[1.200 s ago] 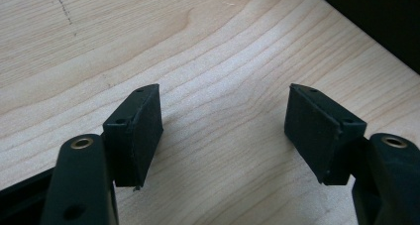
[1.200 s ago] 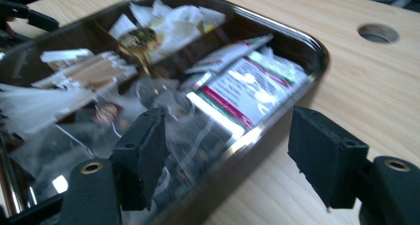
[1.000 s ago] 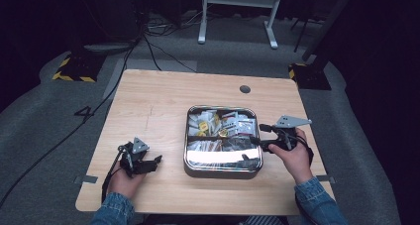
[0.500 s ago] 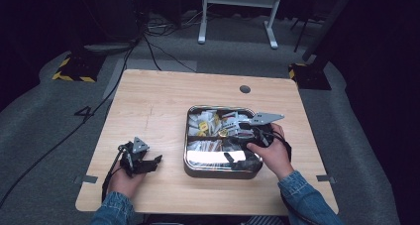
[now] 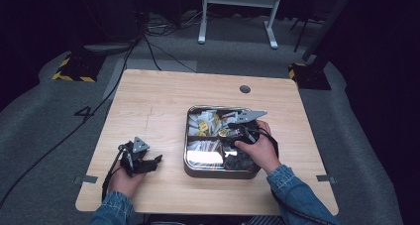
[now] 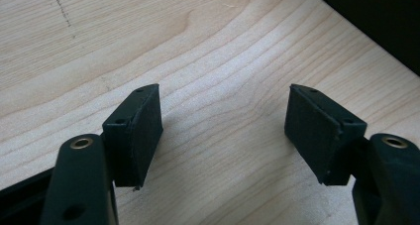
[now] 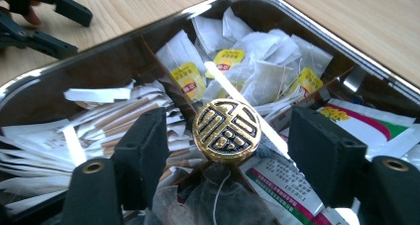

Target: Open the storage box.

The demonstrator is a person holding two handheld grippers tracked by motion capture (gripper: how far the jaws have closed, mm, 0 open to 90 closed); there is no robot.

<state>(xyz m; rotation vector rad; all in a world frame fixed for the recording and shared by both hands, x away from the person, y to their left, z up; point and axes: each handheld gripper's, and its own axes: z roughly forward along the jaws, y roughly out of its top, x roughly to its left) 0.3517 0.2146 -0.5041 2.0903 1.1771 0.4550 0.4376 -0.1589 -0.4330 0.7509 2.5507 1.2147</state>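
Toward the right front corner of the table (image 5: 158, 101), an open metal tin (image 5: 190, 158) of tea bags (image 7: 225, 61) and sachets (image 7: 366, 123), with a round gold knob (image 7: 227, 130) standing where its dividers cross. Straight ahead of the right gripper (image 7: 228, 136), flanked by both jaws and touched by neither; just been closing a little, yet released, gripping nothing. Round, so no long axis to line up on. Far nearer to the right hand (image 5: 260, 150) than to the left gripper (image 5: 147, 161), resting by the left front corner, spread over bare wood, empty. From above, knob half hidden by the gripper; along the right gripper's jaws, gaps on either side plain.
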